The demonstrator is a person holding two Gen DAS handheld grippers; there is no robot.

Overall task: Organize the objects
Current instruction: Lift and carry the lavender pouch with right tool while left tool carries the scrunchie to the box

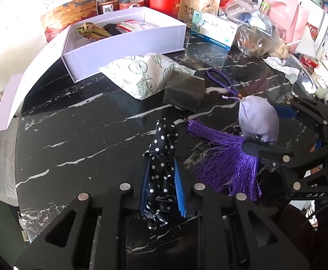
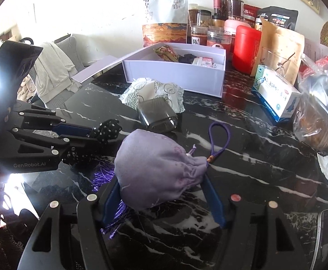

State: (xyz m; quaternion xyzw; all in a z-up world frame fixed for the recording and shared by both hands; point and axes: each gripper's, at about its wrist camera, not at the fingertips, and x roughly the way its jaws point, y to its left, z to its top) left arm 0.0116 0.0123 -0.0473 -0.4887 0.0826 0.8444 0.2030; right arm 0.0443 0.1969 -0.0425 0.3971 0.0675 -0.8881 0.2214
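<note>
A: Which step is this?

B: Pick-up, I'd judge. The left gripper (image 1: 160, 168) is nearly closed, clamping the dotted cloth (image 1: 161, 157). The right gripper (image 2: 161, 193) stands half open around the sachet (image 2: 157, 168), pads against its sides; its tassel (image 1: 229, 164) trails on the table (image 1: 85, 135).

A: And where do they go?

B: Probably into the box (image 1: 123, 42) at the table's far edge, already partly filled. Both need lifting clear over the pouch (image 1: 141, 76) and the dark case (image 1: 184, 90).
</note>
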